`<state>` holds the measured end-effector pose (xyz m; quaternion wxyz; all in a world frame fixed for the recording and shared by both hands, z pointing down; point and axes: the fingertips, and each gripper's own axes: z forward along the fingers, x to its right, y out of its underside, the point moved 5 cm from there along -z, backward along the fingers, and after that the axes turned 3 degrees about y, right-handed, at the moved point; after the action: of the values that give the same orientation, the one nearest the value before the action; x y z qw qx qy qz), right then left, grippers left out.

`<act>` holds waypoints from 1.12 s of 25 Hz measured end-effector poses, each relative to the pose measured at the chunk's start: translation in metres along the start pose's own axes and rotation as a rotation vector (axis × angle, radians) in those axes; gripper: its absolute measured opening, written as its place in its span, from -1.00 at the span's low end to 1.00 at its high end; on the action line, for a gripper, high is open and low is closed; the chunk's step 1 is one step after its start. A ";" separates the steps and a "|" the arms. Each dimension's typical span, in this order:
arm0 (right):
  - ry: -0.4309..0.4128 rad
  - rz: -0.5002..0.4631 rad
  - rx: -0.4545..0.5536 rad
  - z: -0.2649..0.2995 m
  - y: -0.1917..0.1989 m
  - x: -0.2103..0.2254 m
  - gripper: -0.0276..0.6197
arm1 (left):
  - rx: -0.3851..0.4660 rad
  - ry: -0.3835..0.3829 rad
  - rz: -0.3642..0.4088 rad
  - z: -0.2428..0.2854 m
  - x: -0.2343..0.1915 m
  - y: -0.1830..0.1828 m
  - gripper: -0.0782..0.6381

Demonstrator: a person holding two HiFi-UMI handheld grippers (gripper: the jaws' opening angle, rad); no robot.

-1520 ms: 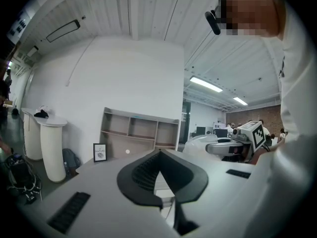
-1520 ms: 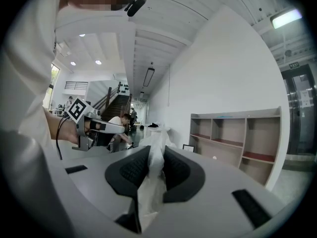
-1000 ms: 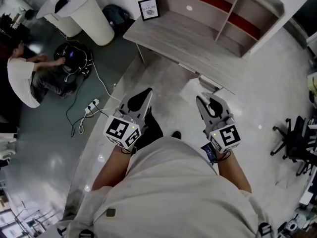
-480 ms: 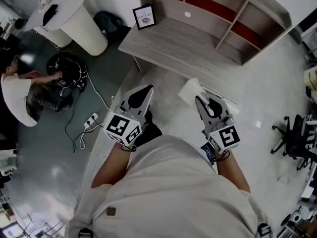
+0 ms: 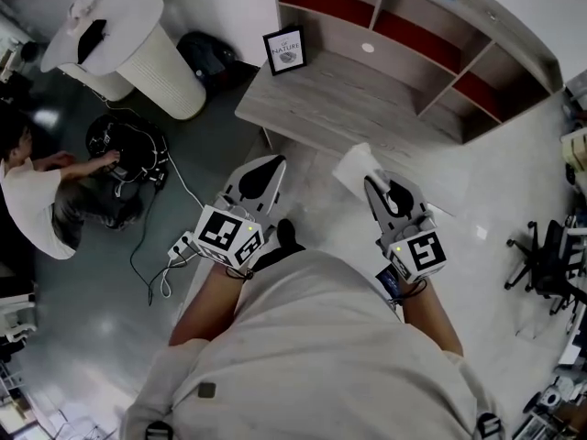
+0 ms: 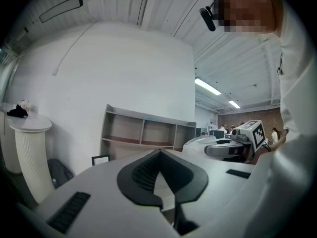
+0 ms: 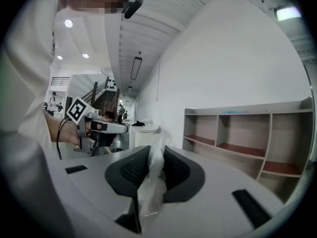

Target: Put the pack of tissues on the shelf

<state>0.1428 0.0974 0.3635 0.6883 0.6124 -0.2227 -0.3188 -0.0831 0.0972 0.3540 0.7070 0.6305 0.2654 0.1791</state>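
Right gripper (image 5: 377, 182) around tissue pack (image 5: 355, 164)

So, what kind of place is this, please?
Probably an office or lab workspace: it has a desk with shelf compartments, a black office chair and a white power strip.

White tissue pack (image 5: 356, 166) — red-lined shelf (image 5: 408, 30).

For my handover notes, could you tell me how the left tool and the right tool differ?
The right tool grips the pack of tissues; the left tool holds nothing. The right tool's jaws are parted by it; the left tool's meet. Both face the shelf.
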 end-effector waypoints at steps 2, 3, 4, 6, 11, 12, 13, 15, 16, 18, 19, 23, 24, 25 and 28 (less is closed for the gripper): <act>0.009 -0.002 -0.004 0.021 -0.005 -0.002 -0.67 | -0.002 0.013 0.002 0.001 -0.020 -0.004 -0.74; 0.013 -0.003 -0.006 0.032 -0.008 -0.003 -0.67 | -0.004 0.020 0.002 0.002 -0.030 -0.005 -0.74; 0.016 -0.005 -0.008 0.042 -0.010 -0.004 -0.67 | -0.006 0.025 0.001 0.003 -0.041 -0.006 -0.74; 0.020 -0.006 -0.016 0.061 -0.012 -0.008 -0.67 | -0.007 0.031 -0.007 0.005 -0.062 -0.007 -0.74; 0.028 0.001 -0.035 0.098 -0.010 -0.017 -0.67 | -0.017 0.060 -0.016 0.009 -0.095 -0.005 -0.74; 0.030 0.002 -0.038 0.104 -0.010 -0.017 -0.67 | -0.019 0.067 -0.018 0.010 -0.101 -0.005 -0.74; 0.033 0.001 -0.038 0.111 -0.011 -0.018 -0.67 | -0.019 0.074 -0.020 0.010 -0.106 -0.005 -0.74; 0.038 0.000 -0.036 0.123 -0.013 -0.019 -0.67 | -0.017 0.085 -0.021 0.012 -0.117 -0.009 -0.74; 0.039 -0.001 -0.036 0.128 -0.014 -0.019 -0.67 | -0.016 0.088 -0.019 0.014 -0.122 -0.010 -0.74; 0.040 -0.002 -0.038 0.136 -0.016 -0.020 -0.67 | -0.017 0.096 -0.018 0.017 -0.129 -0.012 -0.74; 0.042 -0.004 -0.040 0.139 -0.016 -0.020 -0.67 | -0.018 0.102 -0.018 0.018 -0.132 -0.012 -0.74; 0.059 -0.007 -0.042 0.151 -0.017 -0.009 -0.67 | -0.027 0.113 -0.016 0.031 -0.145 -0.012 -0.74; 0.063 -0.005 -0.041 0.153 -0.017 -0.004 -0.67 | -0.028 0.113 -0.018 0.036 -0.147 -0.013 -0.74; 0.066 -0.003 -0.041 0.156 -0.017 0.001 -0.67 | -0.029 0.113 -0.019 0.040 -0.150 -0.013 -0.74; 0.065 0.001 -0.042 0.165 -0.014 0.016 -0.67 | -0.030 0.111 -0.013 0.053 -0.156 -0.014 -0.74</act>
<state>0.0363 -0.0302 0.3730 0.7079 0.6079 -0.1940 -0.3028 -0.1767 -0.0389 0.3665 0.7019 0.6071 0.3055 0.2131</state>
